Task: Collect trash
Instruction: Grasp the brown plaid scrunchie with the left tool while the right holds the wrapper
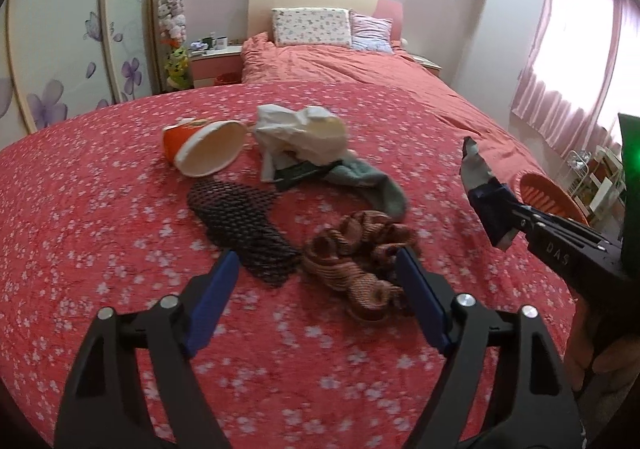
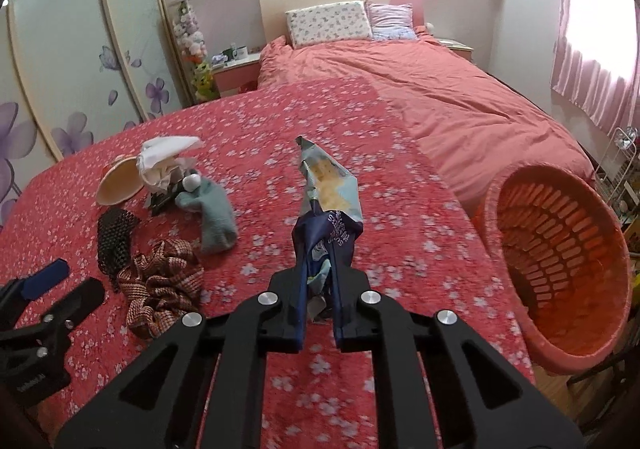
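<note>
The snack wrapper (image 2: pixel 330 189) is pinched in the right gripper (image 2: pixel 319 289) above the bed's (image 2: pixel 400 249) right edge — swing it over the basket (image 2: pixel 560 341) before letting go — left gripper (image 1: pixel 316 269) open.

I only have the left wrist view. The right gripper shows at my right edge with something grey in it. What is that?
Observer: The right gripper is shut on a crumpled snack wrapper, pale blue with yellow print, dark blue near the pads.
Operator: I see just a sliver of orange behind it. What is it?
Observer: An orange slotted basket at the bed's right edge, tipped so its mouth faces the right wrist camera; I see nothing inside it.
Operator: Is my left gripper holding anything?
Observer: No. The left gripper is open over the bedspread, the patterned brown cloth by its right finger.
</note>
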{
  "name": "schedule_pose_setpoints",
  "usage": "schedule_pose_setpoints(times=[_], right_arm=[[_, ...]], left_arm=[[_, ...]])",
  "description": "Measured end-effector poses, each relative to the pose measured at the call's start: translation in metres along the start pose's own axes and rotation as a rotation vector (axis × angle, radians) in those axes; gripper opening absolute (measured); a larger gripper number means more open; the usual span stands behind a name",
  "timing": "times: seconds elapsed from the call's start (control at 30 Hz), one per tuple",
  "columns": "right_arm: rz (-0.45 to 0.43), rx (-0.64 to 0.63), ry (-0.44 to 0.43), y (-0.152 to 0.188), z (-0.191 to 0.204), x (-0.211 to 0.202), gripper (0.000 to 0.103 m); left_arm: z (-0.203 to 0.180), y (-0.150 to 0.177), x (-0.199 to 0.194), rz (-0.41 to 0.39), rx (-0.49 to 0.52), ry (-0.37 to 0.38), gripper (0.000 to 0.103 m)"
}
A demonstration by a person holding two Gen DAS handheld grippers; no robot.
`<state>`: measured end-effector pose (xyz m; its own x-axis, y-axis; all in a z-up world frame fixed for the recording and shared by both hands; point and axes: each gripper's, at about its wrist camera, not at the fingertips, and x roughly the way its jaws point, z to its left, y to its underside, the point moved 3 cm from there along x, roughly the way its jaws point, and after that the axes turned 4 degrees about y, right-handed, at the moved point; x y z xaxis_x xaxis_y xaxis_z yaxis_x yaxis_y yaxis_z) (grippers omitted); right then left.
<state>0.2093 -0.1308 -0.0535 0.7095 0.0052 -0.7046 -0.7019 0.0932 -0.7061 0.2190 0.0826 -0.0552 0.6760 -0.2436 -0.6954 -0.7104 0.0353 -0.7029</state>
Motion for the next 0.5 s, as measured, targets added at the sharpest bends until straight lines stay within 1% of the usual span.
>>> schedule_pose_setpoints(times=[0.07,0.13,0.23,0.5], right_arm=[[-0.003,0.014,0.002,0.001,-0.007,-0.002,0.010],[-0.004,0.031,0.003,0.002,-0.014,-0.004,0.010],[-0.005,0.042,0.006,0.005,-0.022,-0.007,0.010],[-0.005,0.070,0.016,0.012,-0.046,-0.012,0.010]], left_arm=[[-0.009,0.002,0.003,0.006,0.012,0.006,0.071],[-0.019,0.004,0.007,0.017,0.025,0.015,0.064],[-0.031,0.008,0.016,0.043,0.035,0.029,0.057],[-0.054,0.013,0.037,0.084,0.065,0.020,0.056]])
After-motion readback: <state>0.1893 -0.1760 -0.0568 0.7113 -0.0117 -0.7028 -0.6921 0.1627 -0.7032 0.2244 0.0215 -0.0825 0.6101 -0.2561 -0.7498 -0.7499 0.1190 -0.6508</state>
